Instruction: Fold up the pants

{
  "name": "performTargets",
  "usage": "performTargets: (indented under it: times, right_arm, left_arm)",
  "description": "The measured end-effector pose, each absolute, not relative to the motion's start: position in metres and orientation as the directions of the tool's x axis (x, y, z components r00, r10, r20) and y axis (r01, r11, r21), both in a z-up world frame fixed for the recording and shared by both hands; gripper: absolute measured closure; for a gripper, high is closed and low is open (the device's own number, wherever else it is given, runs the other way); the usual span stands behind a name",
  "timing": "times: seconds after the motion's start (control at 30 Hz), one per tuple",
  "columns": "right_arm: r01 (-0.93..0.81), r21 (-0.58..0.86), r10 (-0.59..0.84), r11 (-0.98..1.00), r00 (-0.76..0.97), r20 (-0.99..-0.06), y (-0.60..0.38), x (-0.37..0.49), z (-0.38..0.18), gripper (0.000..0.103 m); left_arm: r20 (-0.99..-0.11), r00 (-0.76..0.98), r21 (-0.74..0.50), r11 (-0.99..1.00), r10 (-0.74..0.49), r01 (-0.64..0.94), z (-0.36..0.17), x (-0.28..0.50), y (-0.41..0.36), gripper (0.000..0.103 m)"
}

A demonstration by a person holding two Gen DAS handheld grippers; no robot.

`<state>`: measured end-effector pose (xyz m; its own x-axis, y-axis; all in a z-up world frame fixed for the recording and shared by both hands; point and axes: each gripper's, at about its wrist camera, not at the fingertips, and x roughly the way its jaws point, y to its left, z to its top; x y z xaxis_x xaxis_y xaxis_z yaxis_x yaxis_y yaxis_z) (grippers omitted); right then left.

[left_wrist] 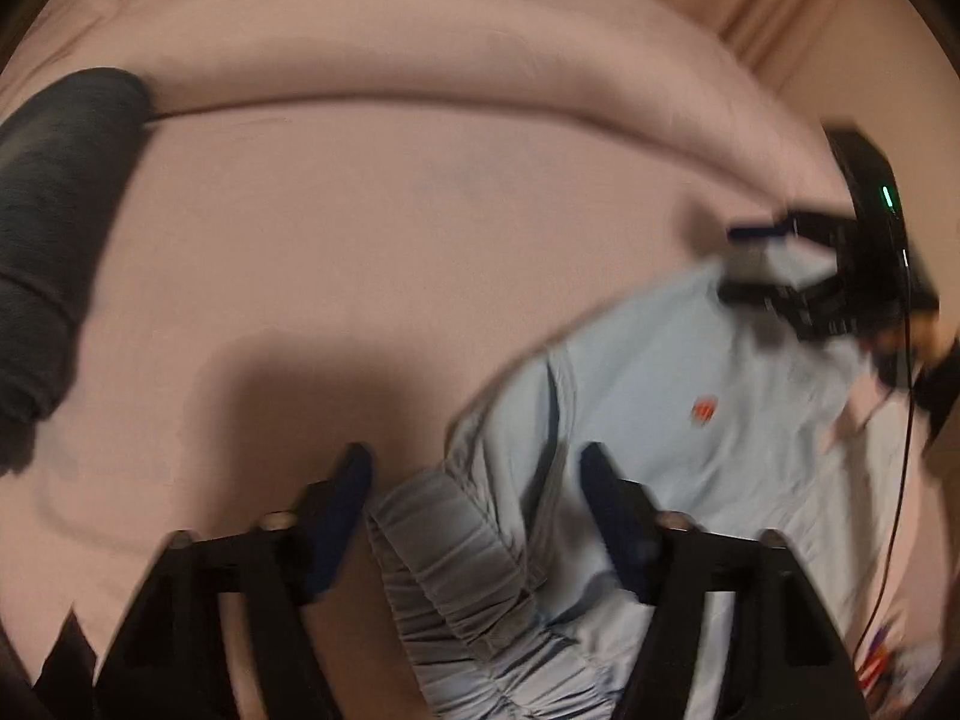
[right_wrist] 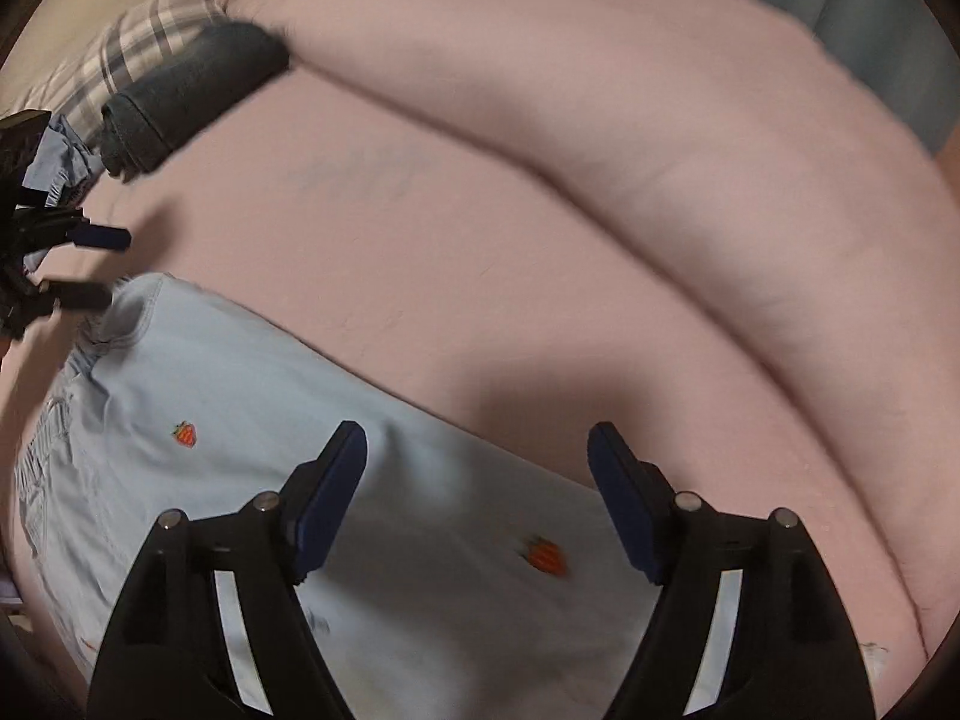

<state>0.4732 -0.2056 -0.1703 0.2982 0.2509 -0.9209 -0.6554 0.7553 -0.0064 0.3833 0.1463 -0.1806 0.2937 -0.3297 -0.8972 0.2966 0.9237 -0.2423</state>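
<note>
Light blue pants (left_wrist: 690, 372) with small orange strawberry marks lie flat on a pink bedsheet (left_wrist: 360, 240). My left gripper (left_wrist: 475, 468) hovers over their gathered elastic waistband (left_wrist: 444, 570), jaws apart and pads not pressing on the cloth. My right gripper (right_wrist: 477, 441) stands open above the pants (right_wrist: 240, 396), over the leg part, with nothing clamped. Each gripper shows in the other's view: the right gripper (left_wrist: 750, 261) is at the far edge of the pants, and the left gripper (right_wrist: 99, 267) is at the waist end.
A dark grey rolled garment (left_wrist: 54, 210) (right_wrist: 192, 96) lies at the left of the bed. A thick pink duvet fold (right_wrist: 690, 138) runs across the back. Plaid fabric (right_wrist: 144, 36) sits behind the grey roll. A thin black cable (left_wrist: 900, 450) hangs at the right.
</note>
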Motion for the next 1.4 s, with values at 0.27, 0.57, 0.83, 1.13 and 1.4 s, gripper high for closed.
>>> performTargets:
  times: [0.27,0.57,0.83,1.13,1.4]
  right_arm:
    - [-0.689,-0.011,0.187,0.725,0.212,-0.959,-0.205,0.464,-0.203,0.090]
    - [-0.672,-0.265,0.100,0.692,0.452,-0.887,-0.215,0.405,-0.165,0.100]
    - [-0.584,-0.342,0.196,0.736,0.668,-0.718,-0.195,0.244,-0.089,0.100]
    - [-0.661,-0.294,0.241,0.690,0.594,-0.768,-0.151,0.091,-0.129,0.100]
    - [-0.700,-0.377,0.131,0.606,0.555,-0.821,-0.120,0.036,-0.184,0.099]
  left_arm:
    - [-0.911,0.320,-0.117,0.907,-0.260,0.404,-0.178,0.379,0.120,0.072]
    - [-0.787,0.602,0.127,0.919,-0.136,0.373,-0.117,0.320,0.100,0.075]
    - [-0.605,0.782,0.289,0.875,-0.148,0.389,-0.087,0.204,0.098,0.075]
    - [-0.548,0.832,0.427,0.825,-0.090,0.371,-0.146,0.110,0.108,0.077]
    - [-0.505,0.862,0.566,0.741,-0.034,0.361,-0.167,0.076,0.095,0.077]
